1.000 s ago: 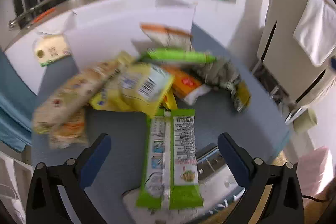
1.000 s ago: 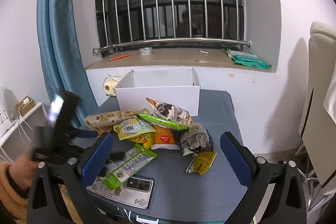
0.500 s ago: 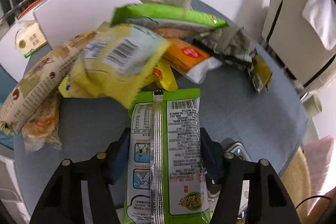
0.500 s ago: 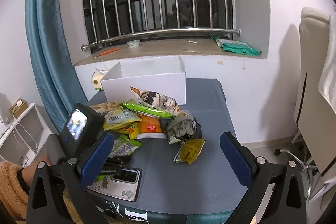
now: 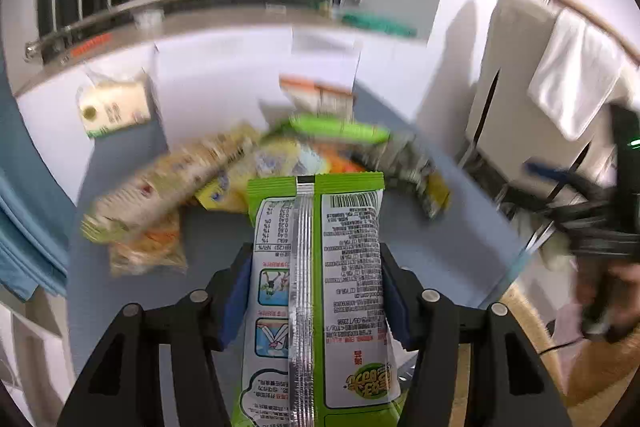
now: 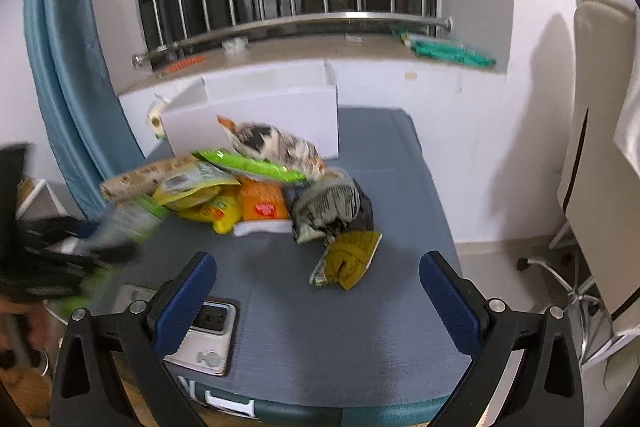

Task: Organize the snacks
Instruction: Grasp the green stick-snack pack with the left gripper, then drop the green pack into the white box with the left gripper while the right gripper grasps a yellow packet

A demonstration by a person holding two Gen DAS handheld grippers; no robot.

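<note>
My left gripper (image 5: 316,267) has a green and white snack packet (image 5: 348,267) between its blue pads; the jaws are still closing and the pads press on its sides. The packet hangs above the blue-grey table (image 5: 440,247), lengthwise along the fingers. In the right wrist view this gripper (image 6: 60,259) and its packet (image 6: 120,223) are a blur at the left edge. A heap of snack packets (image 6: 240,187) lies mid-table before a white open box (image 6: 256,115). My right gripper (image 6: 318,267) hovers open and empty over the table's near part.
A phone (image 6: 208,339) lies at the table's near left corner. A yellow packet (image 6: 348,259) and a crumpled black-and-white one (image 6: 328,203) sit right of the heap. A blue curtain (image 6: 68,67) hangs left, a windowsill with bars is behind, and a chair (image 6: 600,147) stands right.
The left gripper went from wide open to closed around the green packet, then raised it off the phone and table. The right gripper sank closer to the table.
</note>
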